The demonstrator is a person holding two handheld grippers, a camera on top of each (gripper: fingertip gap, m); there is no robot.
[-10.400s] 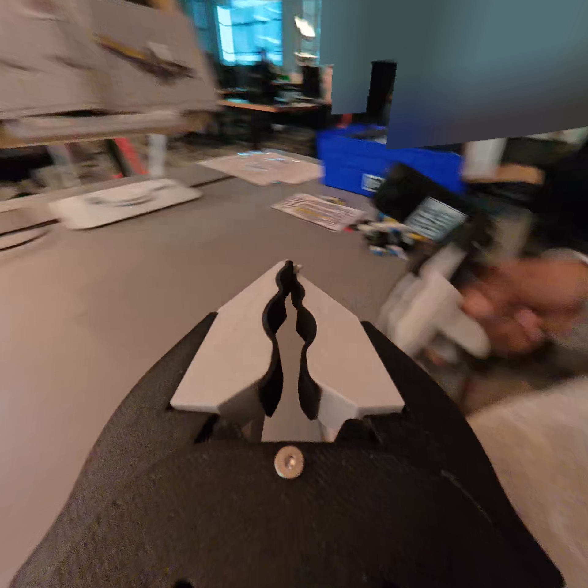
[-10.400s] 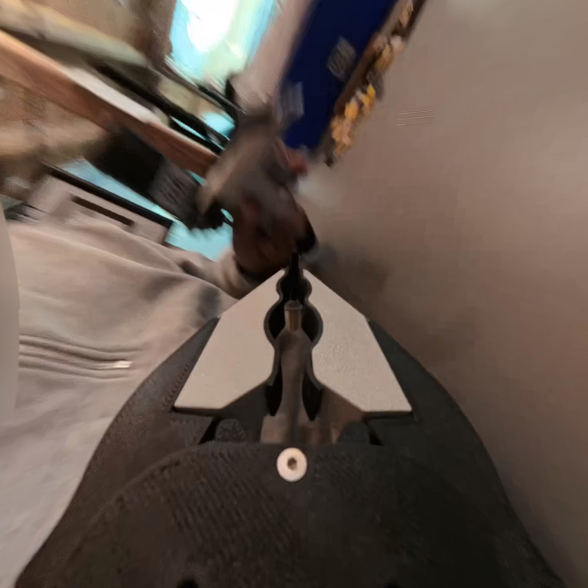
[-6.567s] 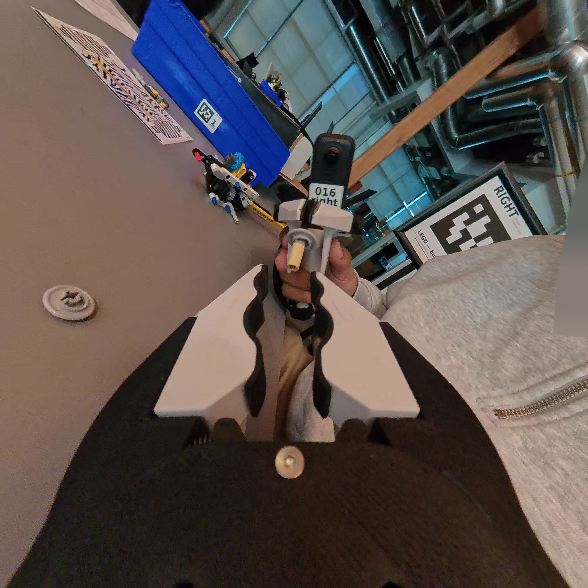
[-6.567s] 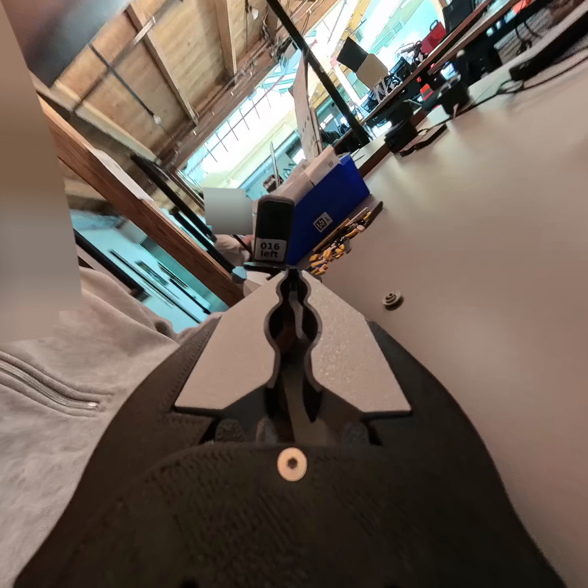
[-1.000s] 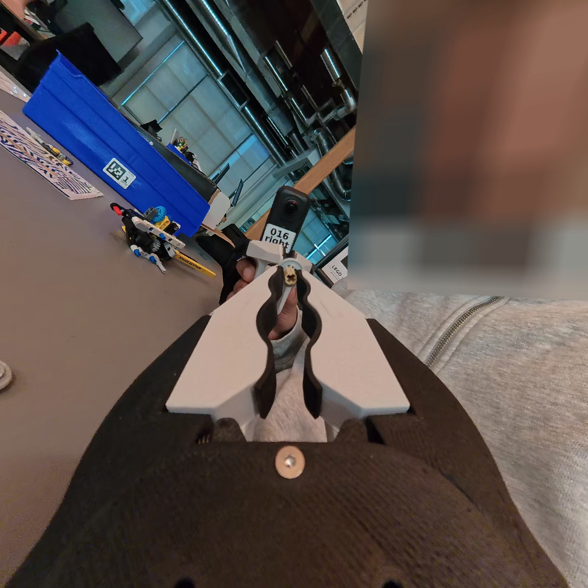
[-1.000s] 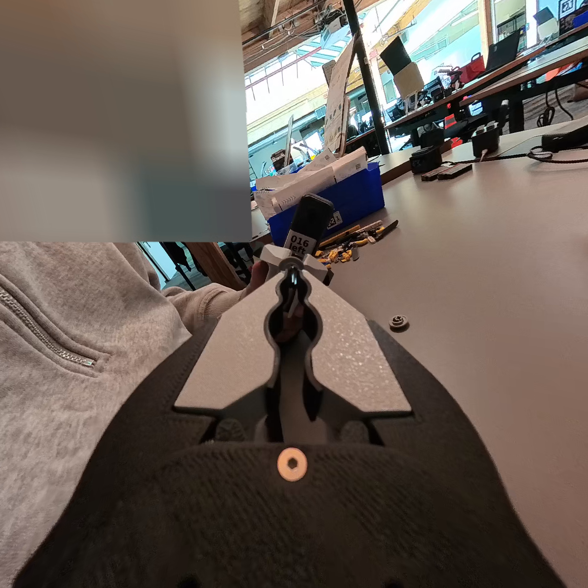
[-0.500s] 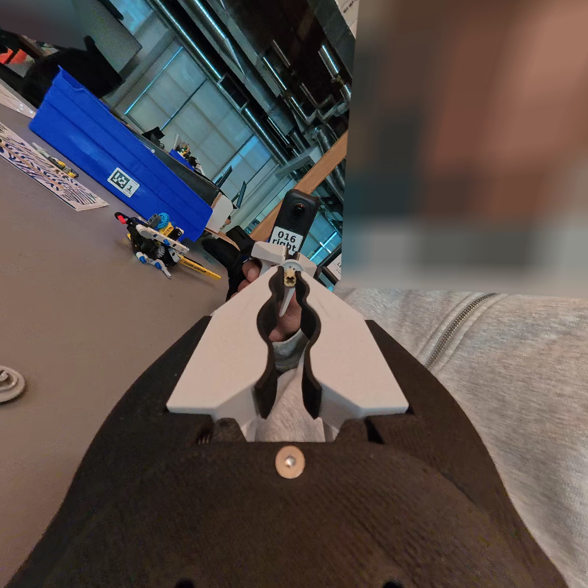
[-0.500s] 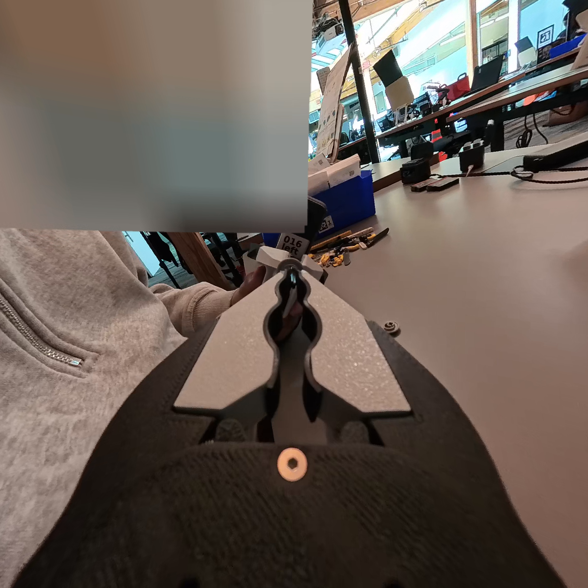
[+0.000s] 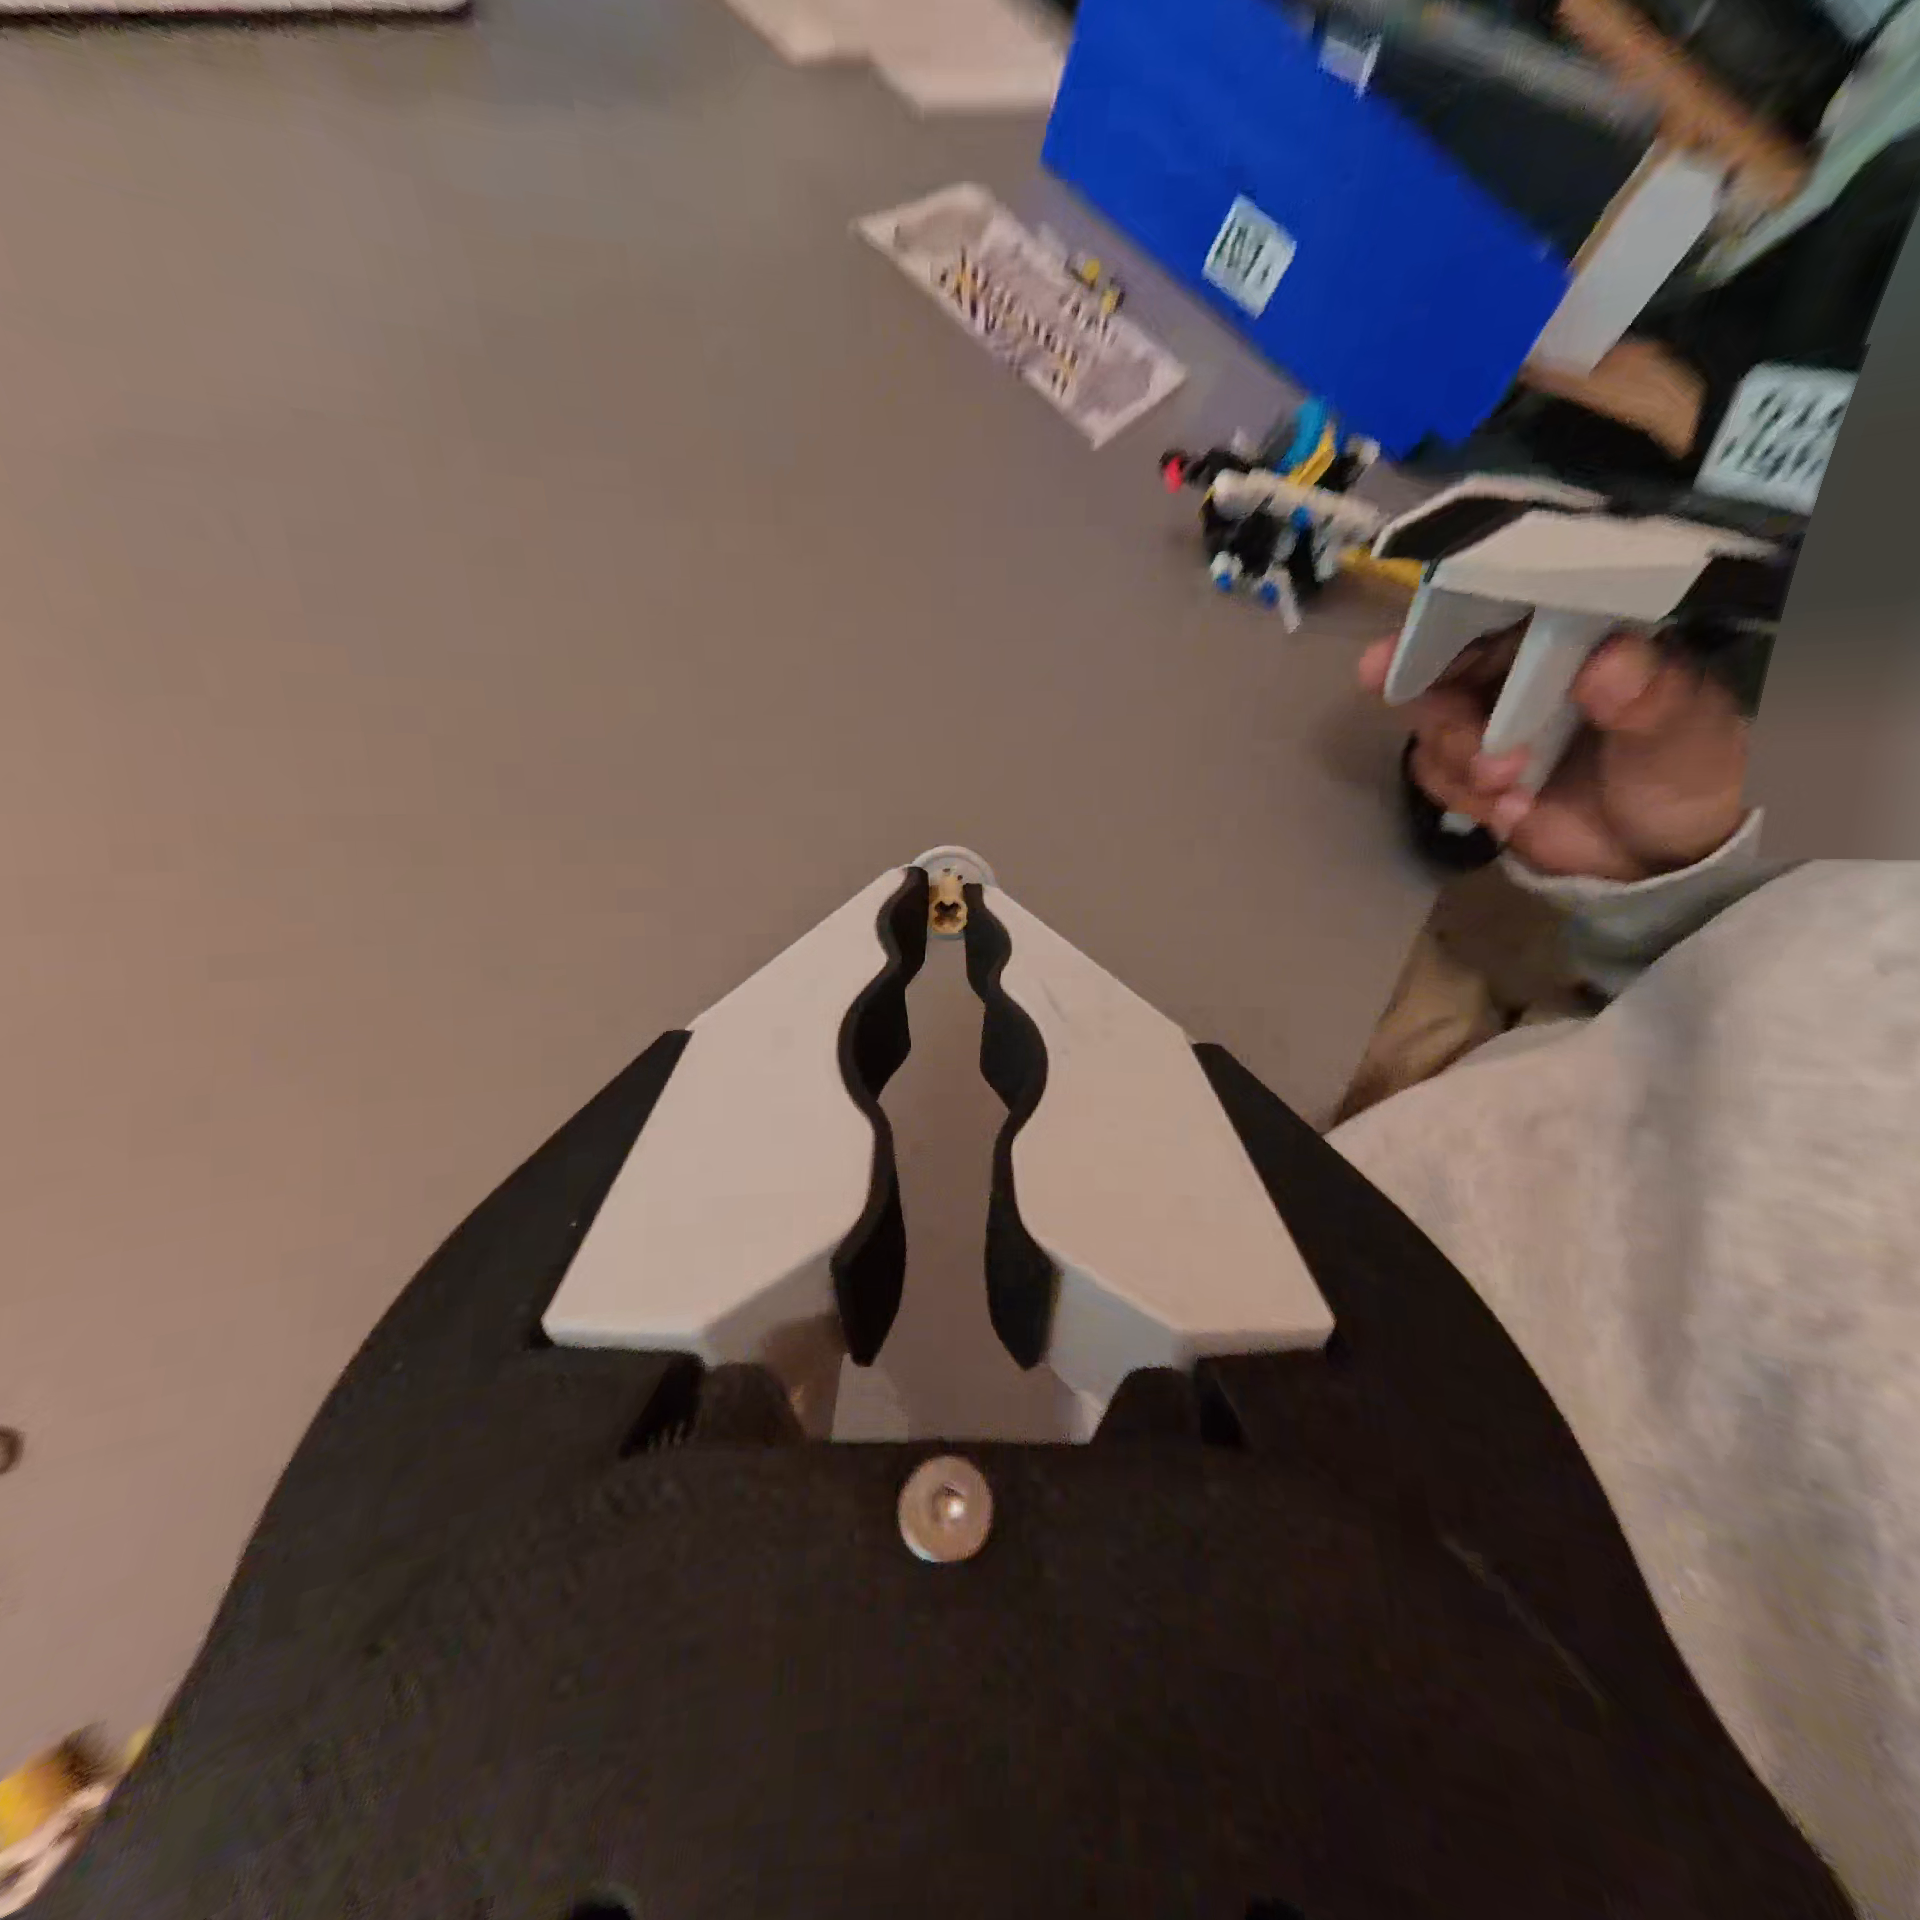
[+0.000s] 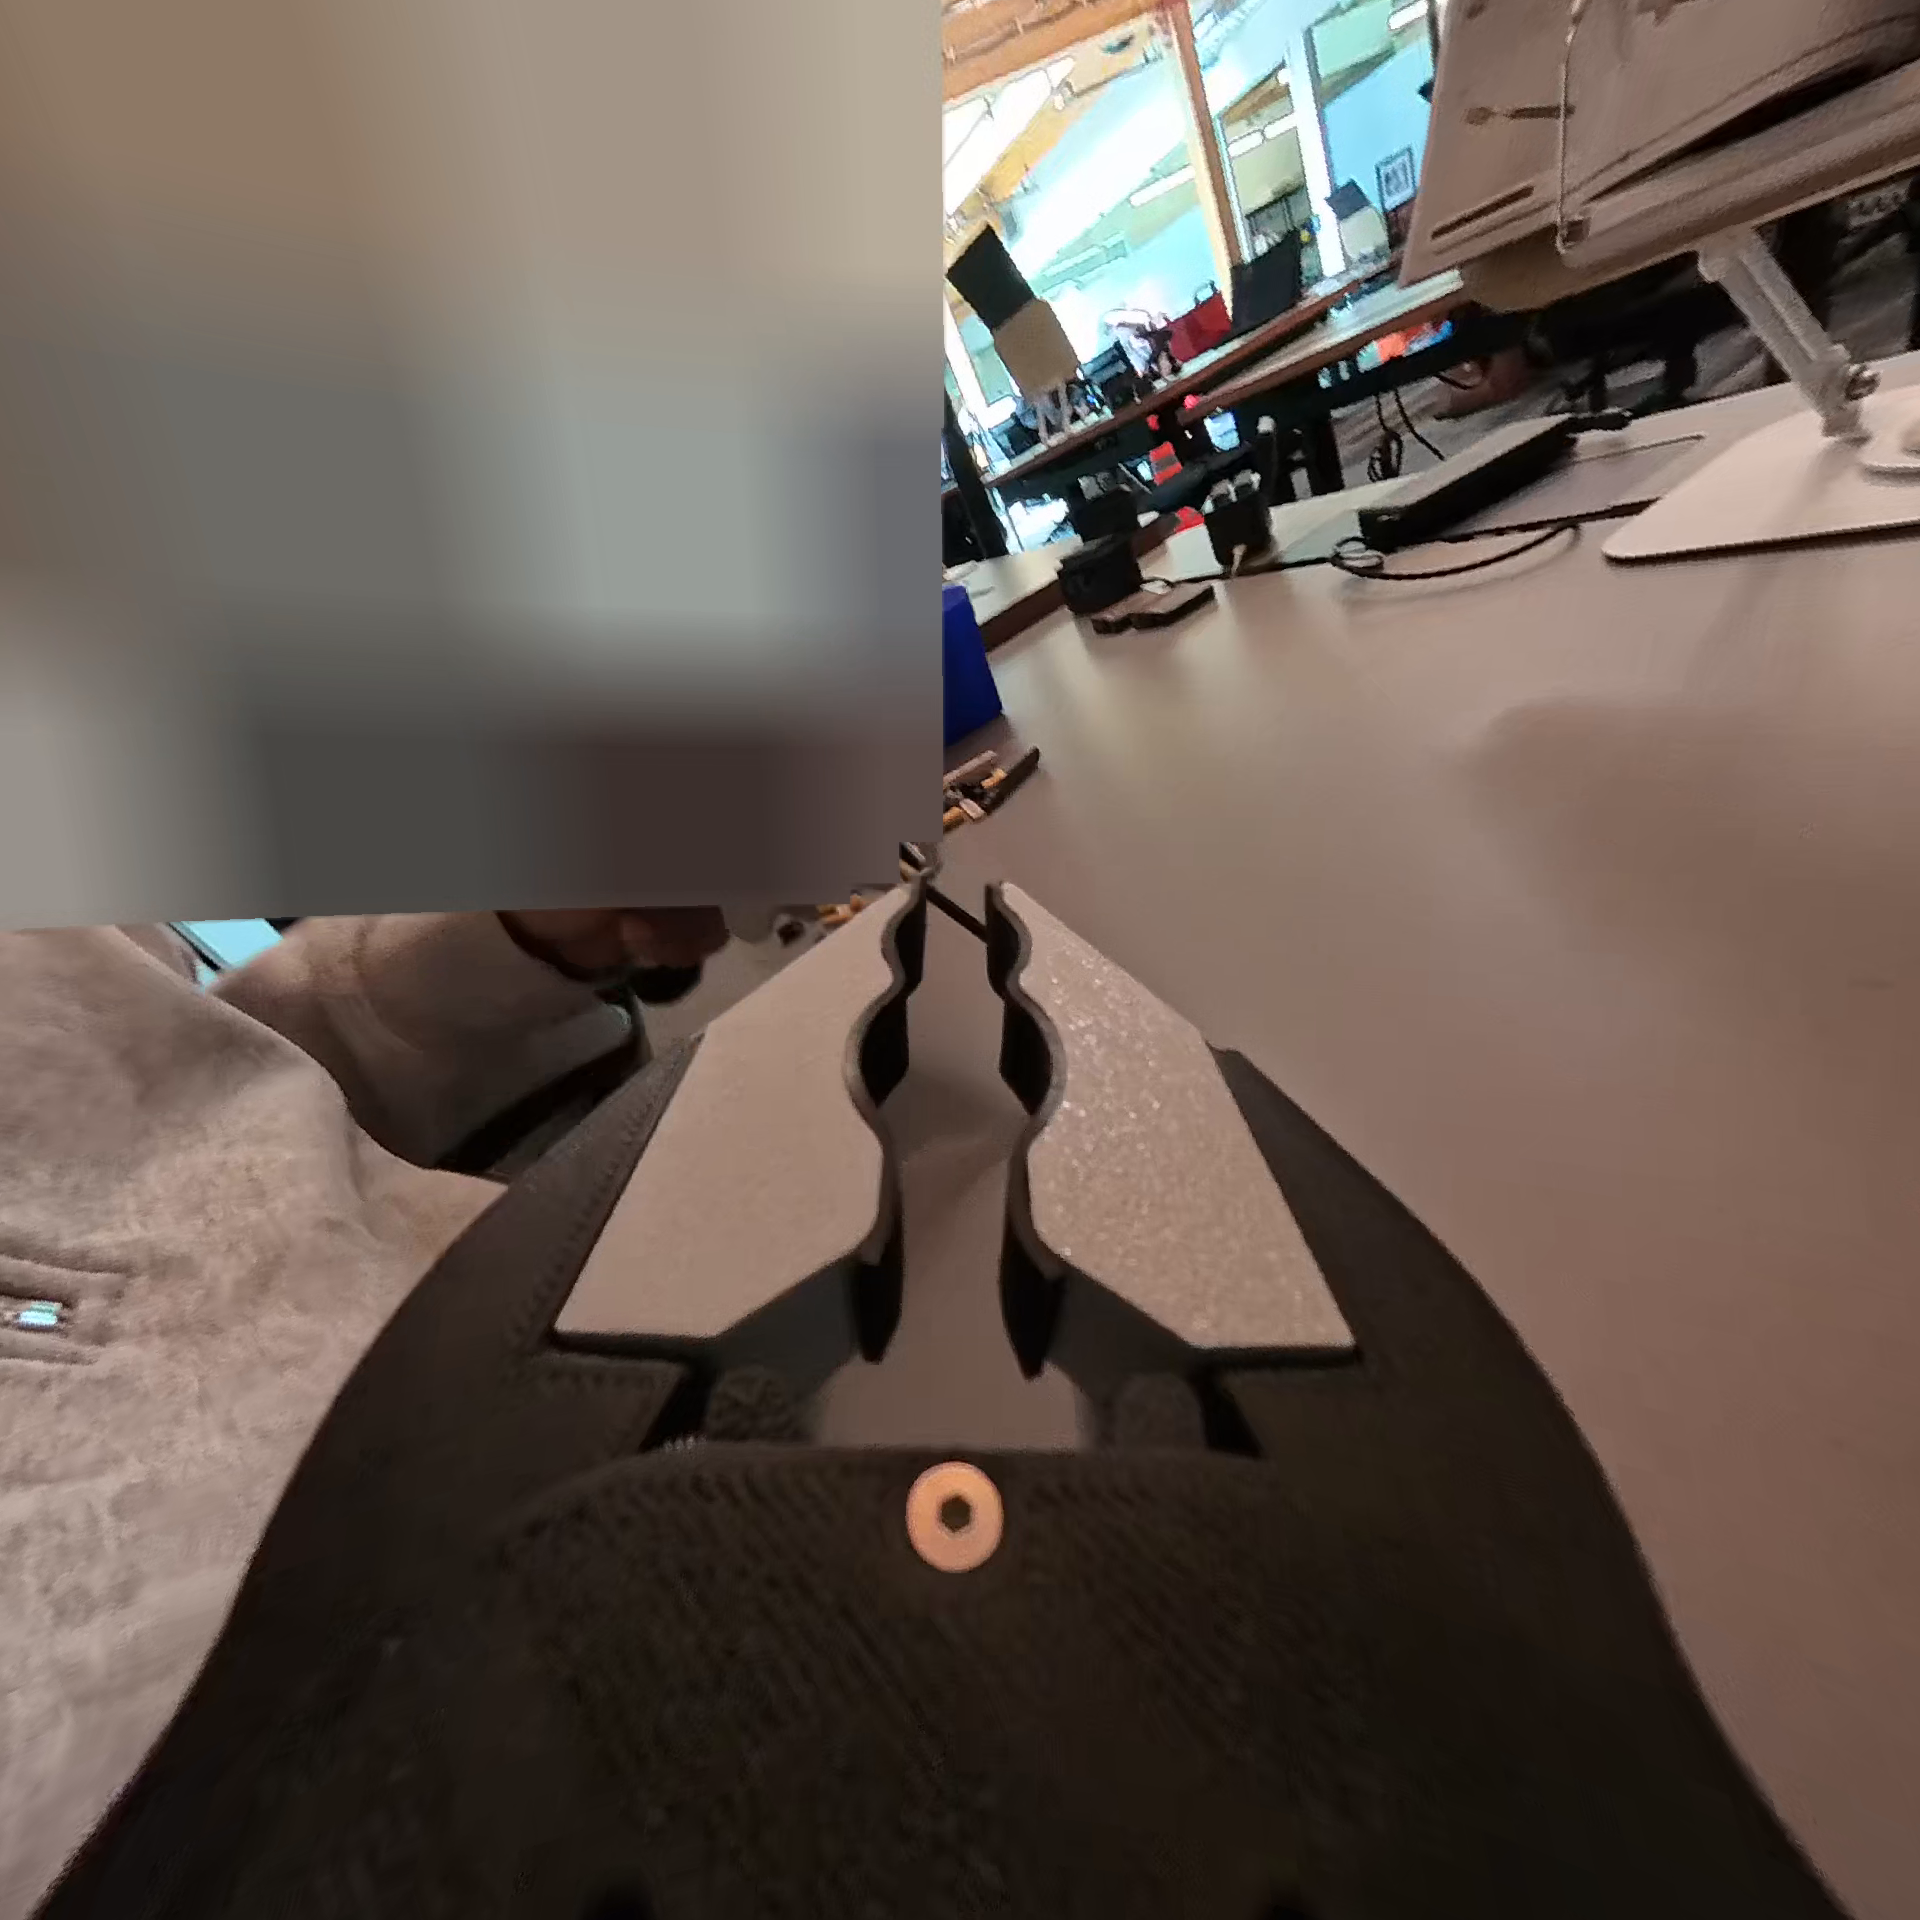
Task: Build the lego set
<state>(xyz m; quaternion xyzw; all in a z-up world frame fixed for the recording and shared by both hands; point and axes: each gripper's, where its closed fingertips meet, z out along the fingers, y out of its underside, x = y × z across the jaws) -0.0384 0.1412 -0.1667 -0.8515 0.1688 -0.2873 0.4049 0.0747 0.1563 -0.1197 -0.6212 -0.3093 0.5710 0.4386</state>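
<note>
My left gripper (image 9: 948, 914) is shut on a small tan peg (image 9: 948, 912), held end-on at its tips low over the grey table (image 9: 436, 644). A grey disc (image 9: 951, 858) shows just behind the peg; I cannot tell if it is on the peg or on the table. The part-built lego model (image 9: 1273, 525) stands far right by the blue bin (image 9: 1299, 239). My right gripper (image 10: 954, 906) has its jaws a narrow gap apart. A thin black rod (image 10: 951, 912) crosses its tips; I cannot tell if it is held. The right gripper also shows blurred in the left wrist view (image 9: 1538, 582).
A printed instruction sheet (image 9: 1023, 312) lies left of the bin. Loose yellow and black pieces (image 10: 987, 779) lie by the bin. A monitor stand base (image 10: 1766, 499), cables and small black boxes (image 10: 1101, 577) are at the back. A person's grey sleeve (image 9: 1621, 1299) fills the near side. The grippers' ends are close to 12 cm from one another. From my right tips it is roughly 15 cm to the part-built lego model (image 9: 1273, 525); from my left, 25 cm.
The grippers have drawn apart. The left gripper swung down toward the table with the tan peg. The right gripper's jaws, shut before, now stand apart.
</note>
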